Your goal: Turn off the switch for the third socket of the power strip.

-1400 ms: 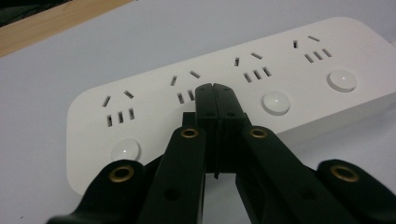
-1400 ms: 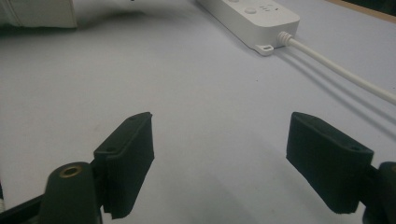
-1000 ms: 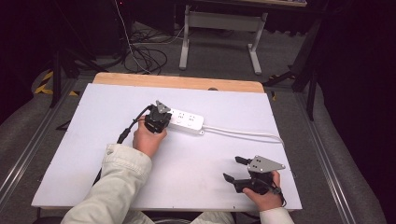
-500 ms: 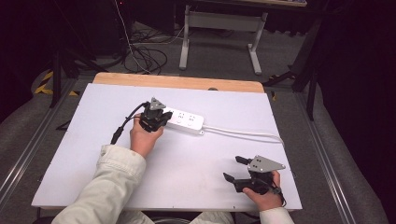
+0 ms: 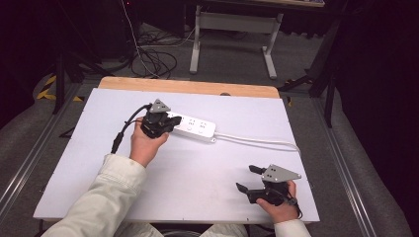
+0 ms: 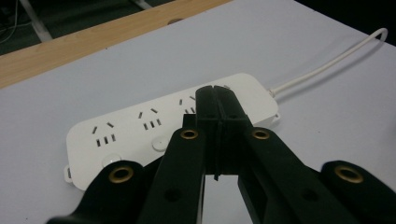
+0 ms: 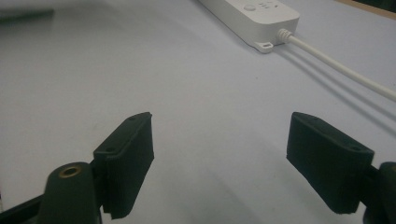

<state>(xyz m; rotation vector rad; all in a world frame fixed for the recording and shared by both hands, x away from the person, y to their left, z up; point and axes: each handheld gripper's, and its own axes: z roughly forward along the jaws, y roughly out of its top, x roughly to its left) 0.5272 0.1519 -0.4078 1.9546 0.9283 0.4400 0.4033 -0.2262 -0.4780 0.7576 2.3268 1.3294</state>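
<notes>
Hovering your left gripper (image 6: 215,100) over the power strip (image 5: 190,126), jaws pressed together on nothing.
The strip lay flat near the wooden edge (image 5: 188,87), long axis parallel to it, cord (image 5: 257,140) leaving the end toward your right gripper (image 5: 251,178). You held that gripper well apart from the strip, jaws spread and empty; your left gripper was nearer.

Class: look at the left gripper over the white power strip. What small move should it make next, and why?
Probably lower the left gripper back onto a round button of the power strip: its fingers are shut with nothing between them, poised just above the strip, suited to pressing. The right gripper rests open, away.
</notes>
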